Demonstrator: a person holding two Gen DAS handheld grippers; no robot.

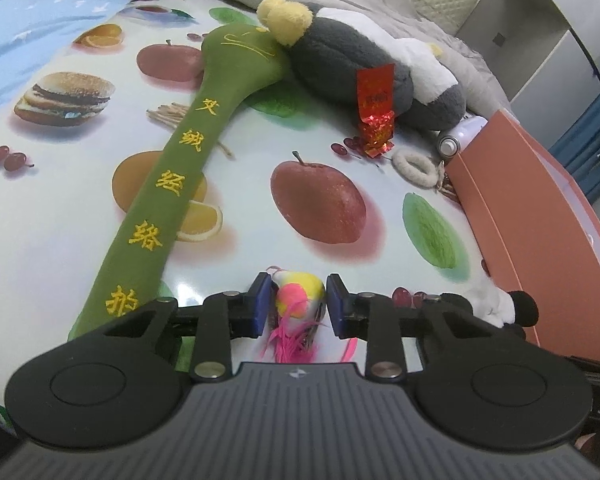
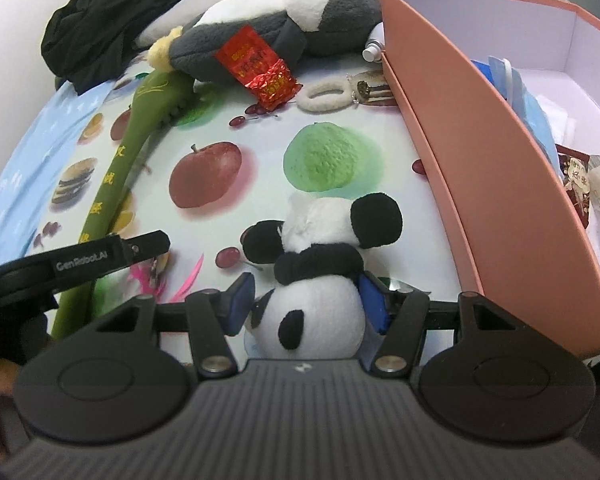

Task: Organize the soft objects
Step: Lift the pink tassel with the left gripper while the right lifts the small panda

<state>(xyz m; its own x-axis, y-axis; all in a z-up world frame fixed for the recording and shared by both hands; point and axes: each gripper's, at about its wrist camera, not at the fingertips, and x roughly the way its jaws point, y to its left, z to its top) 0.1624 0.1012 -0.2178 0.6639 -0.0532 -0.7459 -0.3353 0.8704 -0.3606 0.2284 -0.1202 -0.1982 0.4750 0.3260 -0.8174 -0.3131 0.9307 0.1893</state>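
Note:
My left gripper (image 1: pixel 298 304) stands open around a small pink and yellow feathered toy (image 1: pixel 298 298) on the fruit-print cloth; the pads do not press it. My right gripper (image 2: pixel 306 300) has its blue pads against a panda plush (image 2: pixel 316 276), shut on it. The panda also shows in the left wrist view (image 1: pixel 500 302). A long green plush hammer (image 1: pixel 168 184) lies to the left. A grey penguin plush (image 1: pixel 364 68) lies at the back. The left gripper's finger (image 2: pixel 112 254) shows in the right wrist view.
A pink box (image 2: pixel 480 160) with papers and masks stands on the right, also in the left wrist view (image 1: pixel 540 208). A red foil packet (image 2: pixel 260 68), a white fluffy ring (image 2: pixel 328 96) and a small bottle (image 1: pixel 450 145) lie near the penguin. Black clothing (image 2: pixel 112 24) lies at the back left.

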